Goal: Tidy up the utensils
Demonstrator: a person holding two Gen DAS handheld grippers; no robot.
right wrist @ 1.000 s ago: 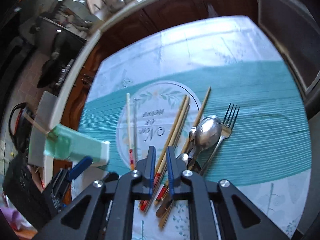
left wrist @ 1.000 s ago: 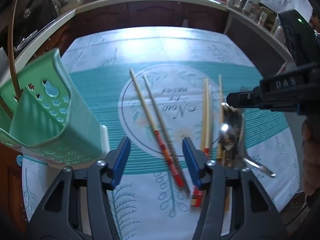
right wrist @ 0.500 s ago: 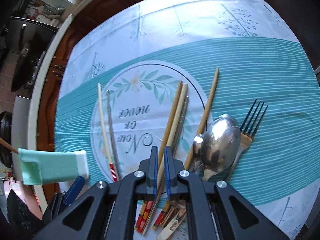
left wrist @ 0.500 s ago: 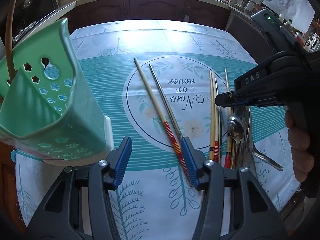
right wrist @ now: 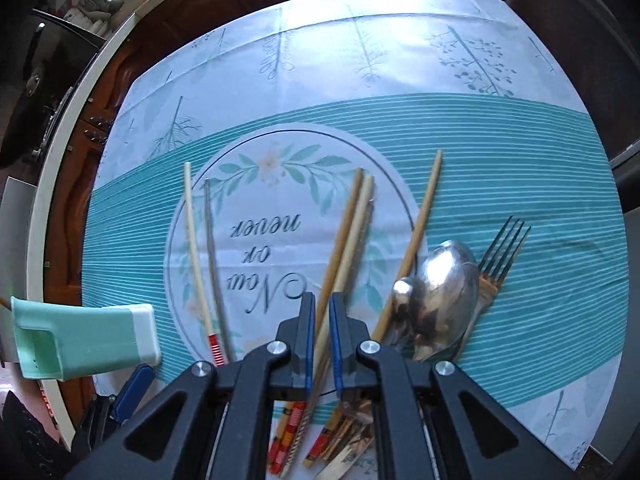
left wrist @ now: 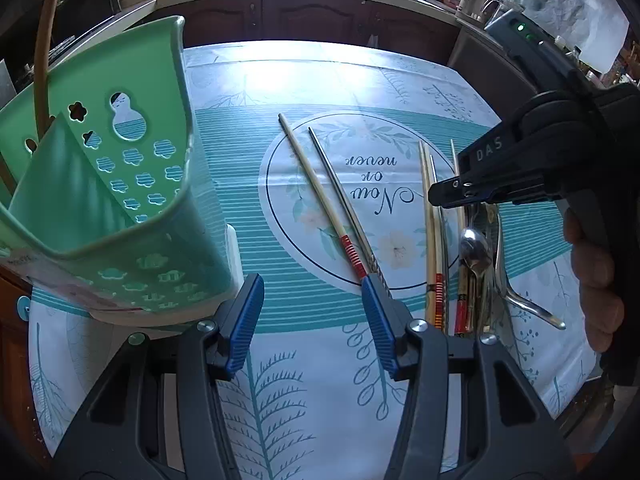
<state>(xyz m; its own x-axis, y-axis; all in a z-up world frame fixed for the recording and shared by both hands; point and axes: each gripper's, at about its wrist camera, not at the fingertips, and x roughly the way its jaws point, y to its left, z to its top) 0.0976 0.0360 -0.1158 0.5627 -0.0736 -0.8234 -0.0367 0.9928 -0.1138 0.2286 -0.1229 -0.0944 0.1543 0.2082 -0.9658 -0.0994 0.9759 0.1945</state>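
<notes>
Lettering "DAS" marks the right gripper [left wrist: 436,196], whose jaws stand narrowly parted over the bunched chopsticks [right wrist: 348,232]; whether they pinch one, I cannot tell. "Now or never" is printed, upside down, on the teal-striped tablecloth [left wrist: 312,80]. Left gripper [left wrist: 312,312] gapes wide, holding nothing, beside the green utensil holder [left wrist: 120,208]. Spoons [right wrist: 444,292] and fork [right wrist: 500,252] lie together. Dark kitchen cabinets [left wrist: 320,12] stand beyond.

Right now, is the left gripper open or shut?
Open. The left gripper shows a wide gap between its blue pads, with only tablecloth between them; it holds nothing.
</notes>
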